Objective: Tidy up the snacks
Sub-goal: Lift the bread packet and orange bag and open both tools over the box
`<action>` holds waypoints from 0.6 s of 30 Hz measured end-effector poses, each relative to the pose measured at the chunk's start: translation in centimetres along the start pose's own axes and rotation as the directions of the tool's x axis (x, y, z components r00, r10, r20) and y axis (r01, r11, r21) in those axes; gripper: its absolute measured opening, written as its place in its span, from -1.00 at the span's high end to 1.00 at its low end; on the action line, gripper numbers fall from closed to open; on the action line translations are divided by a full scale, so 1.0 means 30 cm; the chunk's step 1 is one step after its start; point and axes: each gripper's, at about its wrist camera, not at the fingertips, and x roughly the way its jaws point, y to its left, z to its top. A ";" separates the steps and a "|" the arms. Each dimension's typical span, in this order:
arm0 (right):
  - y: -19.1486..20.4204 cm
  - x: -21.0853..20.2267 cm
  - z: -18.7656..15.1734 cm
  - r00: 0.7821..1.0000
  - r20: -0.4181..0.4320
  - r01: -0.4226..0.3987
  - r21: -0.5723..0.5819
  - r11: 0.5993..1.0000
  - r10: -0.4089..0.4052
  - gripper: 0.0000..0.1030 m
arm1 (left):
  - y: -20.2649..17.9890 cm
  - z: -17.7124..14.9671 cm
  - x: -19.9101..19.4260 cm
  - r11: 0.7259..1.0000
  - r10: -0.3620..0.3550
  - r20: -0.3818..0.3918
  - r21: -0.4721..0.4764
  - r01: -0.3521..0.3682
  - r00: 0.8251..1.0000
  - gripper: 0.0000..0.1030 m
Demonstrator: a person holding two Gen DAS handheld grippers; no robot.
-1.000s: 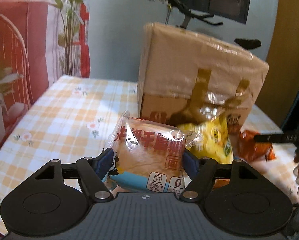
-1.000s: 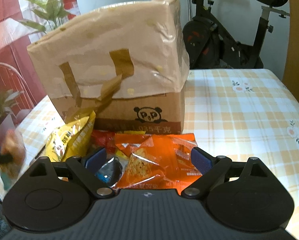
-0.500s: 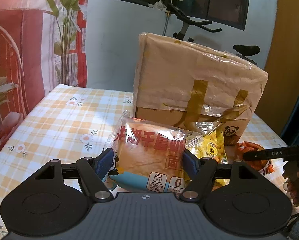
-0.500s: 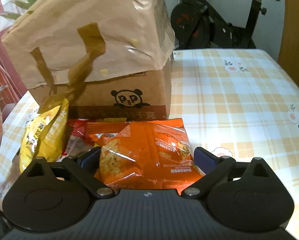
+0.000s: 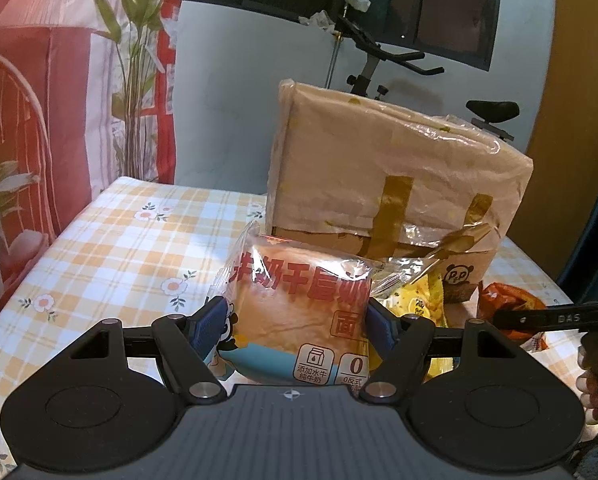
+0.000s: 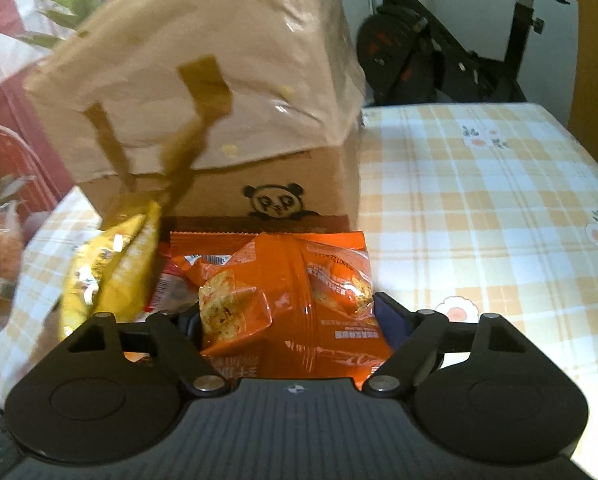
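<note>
My left gripper (image 5: 297, 320) is shut on a clear bread packet (image 5: 295, 308) with red lettering and holds it above the checked tablecloth. My right gripper (image 6: 287, 316) is shut on an orange snack packet (image 6: 287, 280) and holds it in front of the cardboard box (image 6: 259, 184). The orange packet also shows at the right of the left wrist view (image 5: 511, 308). A yellow snack bag (image 6: 107, 268) leans beside the box; it shows behind the bread too (image 5: 419, 300). A red packet (image 6: 167, 284) lies behind the orange one.
The taped cardboard box (image 5: 395, 188) with a panda logo stands mid-table on the orange checked cloth (image 5: 119, 256). An exercise bike (image 6: 451, 52) stands behind the table. A plant and red curtain (image 5: 139, 60) are at the left.
My left gripper has lifted and drawn back with the bread packet. My right gripper has closed on the orange packet and raised it toward the box.
</note>
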 end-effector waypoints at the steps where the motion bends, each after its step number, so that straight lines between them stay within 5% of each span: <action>1: 0.005 -0.016 0.001 1.000 0.011 -0.007 -0.004 1.000 0.007 -0.59 | -0.004 0.002 -0.003 1.000 -0.003 0.003 0.002 0.003 1.000 -0.46; 10: 0.065 -0.187 0.044 0.986 0.144 -0.073 -0.050 0.996 0.080 -0.58 | -0.058 0.068 -0.054 0.997 -0.041 0.088 0.063 0.036 0.995 -0.46; 18: 0.148 -0.325 0.131 0.946 0.290 -0.102 -0.160 0.982 0.145 -0.58 | -0.122 0.199 -0.099 0.992 -0.094 0.208 0.101 0.075 0.973 -0.46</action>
